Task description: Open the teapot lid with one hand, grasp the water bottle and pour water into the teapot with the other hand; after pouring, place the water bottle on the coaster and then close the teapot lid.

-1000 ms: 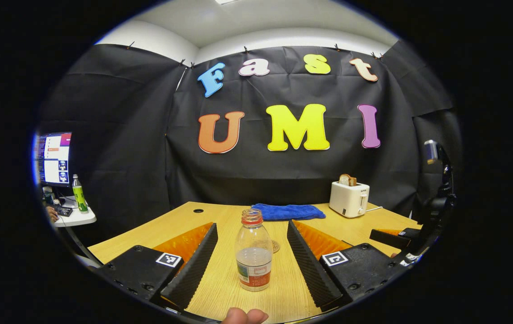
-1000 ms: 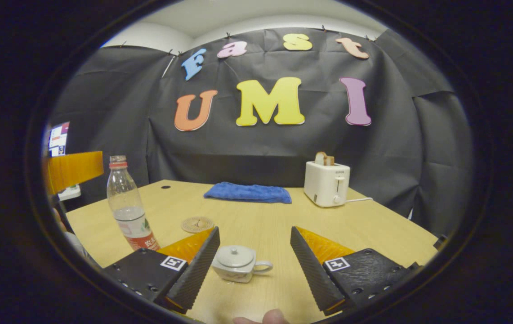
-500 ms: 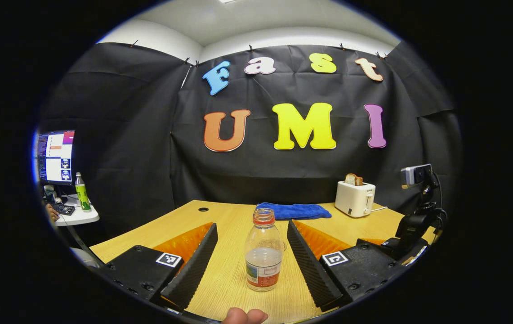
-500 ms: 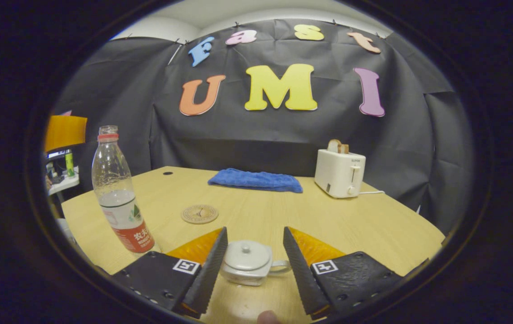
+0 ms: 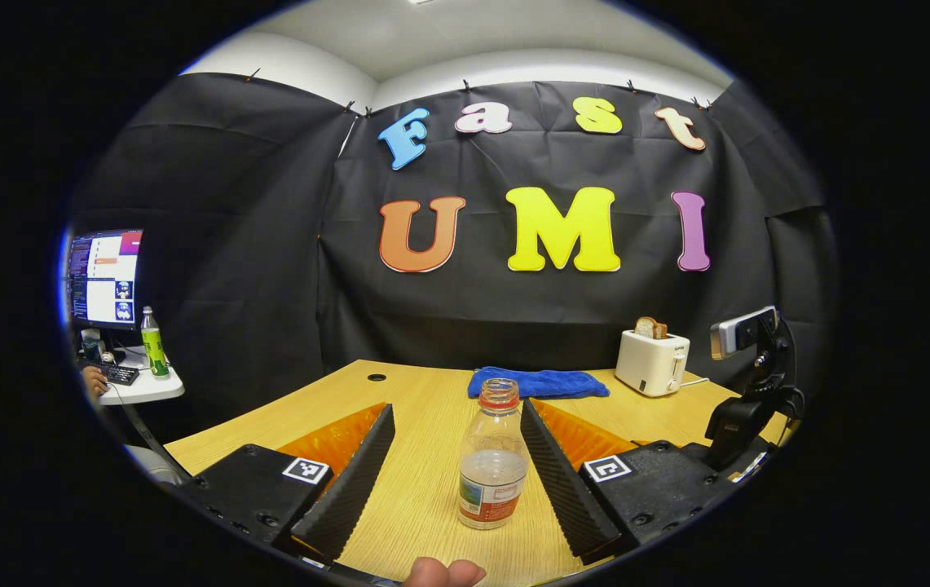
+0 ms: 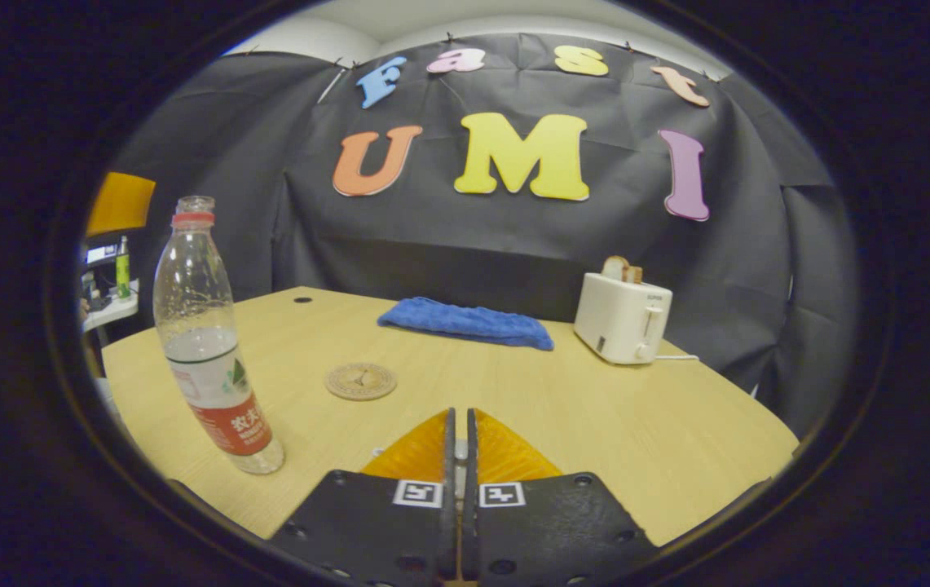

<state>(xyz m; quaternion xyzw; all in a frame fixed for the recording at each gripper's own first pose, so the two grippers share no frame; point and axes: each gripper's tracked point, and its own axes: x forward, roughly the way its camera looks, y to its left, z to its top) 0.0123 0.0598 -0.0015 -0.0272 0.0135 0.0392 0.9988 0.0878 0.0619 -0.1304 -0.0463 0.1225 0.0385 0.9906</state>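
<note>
On the light wooden table (image 6: 611, 408) the clear plastic water bottle with a red collar (image 5: 493, 465) stands upright between the wide-apart left tongs (image 5: 458, 461), while the right tongs (image 6: 458, 456) are nearly together on something pale, hidden, near the round wooden coaster (image 6: 361, 381).

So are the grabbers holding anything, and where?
Right gripper pinches something small and pale, probably the lid knob, mostly hidden. Left gripper is open around the water bottle.
</note>
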